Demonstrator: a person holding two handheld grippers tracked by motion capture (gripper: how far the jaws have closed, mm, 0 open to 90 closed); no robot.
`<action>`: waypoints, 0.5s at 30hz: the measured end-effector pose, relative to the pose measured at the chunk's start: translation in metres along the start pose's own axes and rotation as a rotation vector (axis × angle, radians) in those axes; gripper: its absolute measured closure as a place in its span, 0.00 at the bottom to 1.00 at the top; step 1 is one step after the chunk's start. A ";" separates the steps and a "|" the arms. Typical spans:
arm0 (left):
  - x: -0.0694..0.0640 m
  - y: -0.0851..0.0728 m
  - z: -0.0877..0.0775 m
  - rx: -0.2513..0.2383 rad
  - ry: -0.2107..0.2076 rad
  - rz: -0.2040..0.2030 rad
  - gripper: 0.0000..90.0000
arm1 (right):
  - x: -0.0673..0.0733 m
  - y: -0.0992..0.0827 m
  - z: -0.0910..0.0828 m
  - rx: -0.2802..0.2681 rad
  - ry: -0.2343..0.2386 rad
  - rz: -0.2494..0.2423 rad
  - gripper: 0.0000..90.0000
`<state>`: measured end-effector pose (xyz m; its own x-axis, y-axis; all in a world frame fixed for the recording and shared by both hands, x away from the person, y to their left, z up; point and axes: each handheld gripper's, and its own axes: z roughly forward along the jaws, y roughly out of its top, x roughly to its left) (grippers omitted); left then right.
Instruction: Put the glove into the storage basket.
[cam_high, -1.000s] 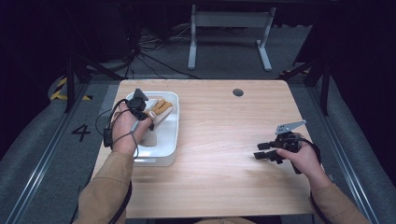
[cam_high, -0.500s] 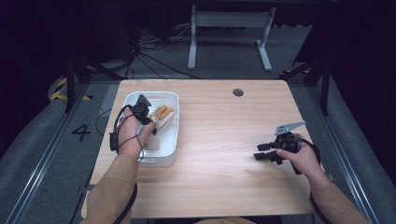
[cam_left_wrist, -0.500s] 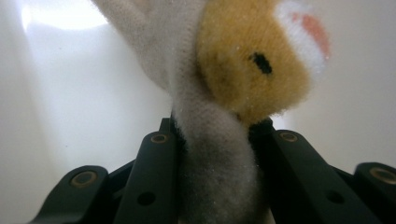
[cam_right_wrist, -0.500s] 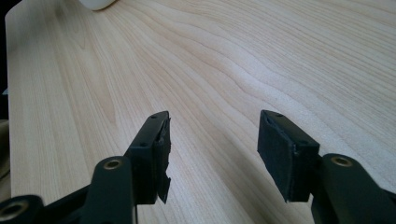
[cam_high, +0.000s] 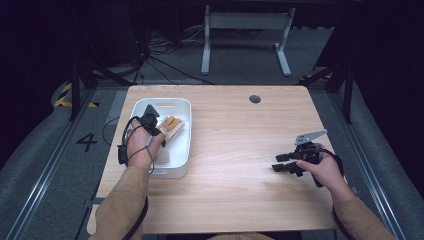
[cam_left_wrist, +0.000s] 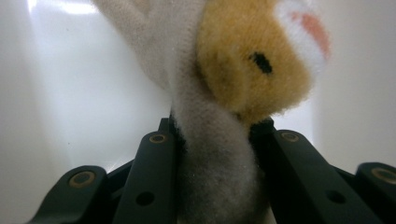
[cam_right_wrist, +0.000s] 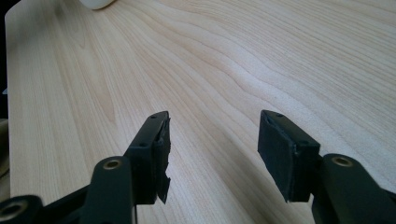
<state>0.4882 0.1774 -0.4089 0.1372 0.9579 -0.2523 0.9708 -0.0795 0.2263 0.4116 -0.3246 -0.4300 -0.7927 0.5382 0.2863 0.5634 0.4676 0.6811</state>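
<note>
Inside the white tray (cam_high: 181, 107), the left claw (cam_high: 159, 131) is clamped on a plush toy (cam_left_wrist: 224, 98), seemingly to lift it, while the right claw (cam_right_wrist: 212, 149) rests parted, idle, over the bench (cam_high: 240, 145).

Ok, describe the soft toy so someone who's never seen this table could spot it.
Find the white tub on the left of the wooden table. Inside it, the left gripper is shut on the plush toy. It is the only furry thing: cream and orange, with a black eye.
</note>
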 end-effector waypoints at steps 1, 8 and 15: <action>0.000 0.000 0.001 0.006 0.001 -0.003 0.80 | 0.000 0.000 0.000 0.003 0.001 -0.001 0.50; 0.002 0.000 0.007 0.031 0.013 -0.010 0.80 | -0.001 -0.001 0.001 0.010 0.002 -0.004 0.49; 0.002 0.001 0.009 0.043 -0.001 -0.016 0.77 | -0.001 -0.001 0.000 0.009 0.001 -0.002 0.49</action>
<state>0.4910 0.1771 -0.4177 0.1221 0.9589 -0.2561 0.9805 -0.0764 0.1813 0.4116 -0.3254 -0.4314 -0.7942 0.5366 0.2853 0.5638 0.4754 0.6754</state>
